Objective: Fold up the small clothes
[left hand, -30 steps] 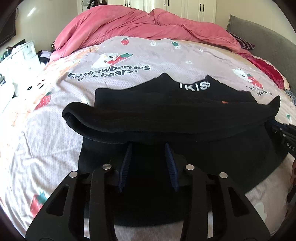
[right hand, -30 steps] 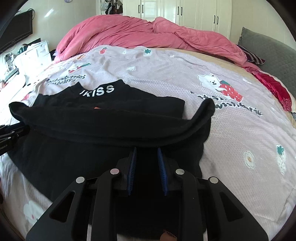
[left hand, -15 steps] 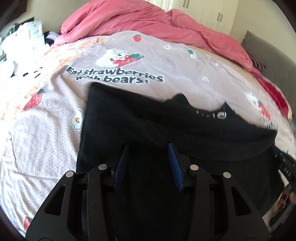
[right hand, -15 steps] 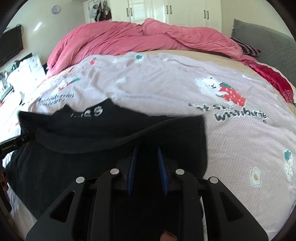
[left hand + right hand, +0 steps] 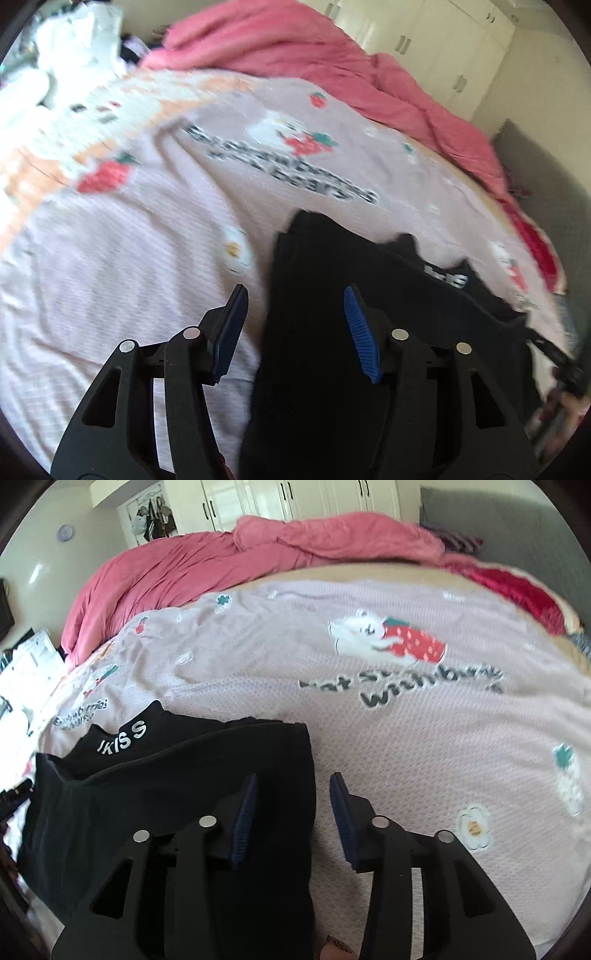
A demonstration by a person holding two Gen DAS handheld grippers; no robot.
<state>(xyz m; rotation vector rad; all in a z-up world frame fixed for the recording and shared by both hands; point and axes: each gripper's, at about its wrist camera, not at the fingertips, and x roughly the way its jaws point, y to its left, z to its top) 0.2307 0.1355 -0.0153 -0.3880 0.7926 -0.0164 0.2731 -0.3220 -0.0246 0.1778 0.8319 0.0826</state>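
While one black garment [image 5: 192, 794] lies folded on the bed [image 5: 406, 738], two hand-held grippers hang over its side edges, both with jaws that have just been opening. The left hand-held gripper [image 5: 295, 325] stands spread, one blue pad over the sheet and one over the cloth, pinching nothing. The right hand-held gripper [image 5: 291, 812] is likewise parted and empty. One pink duvet [image 5: 221, 561] is heaped at the far side of the bed
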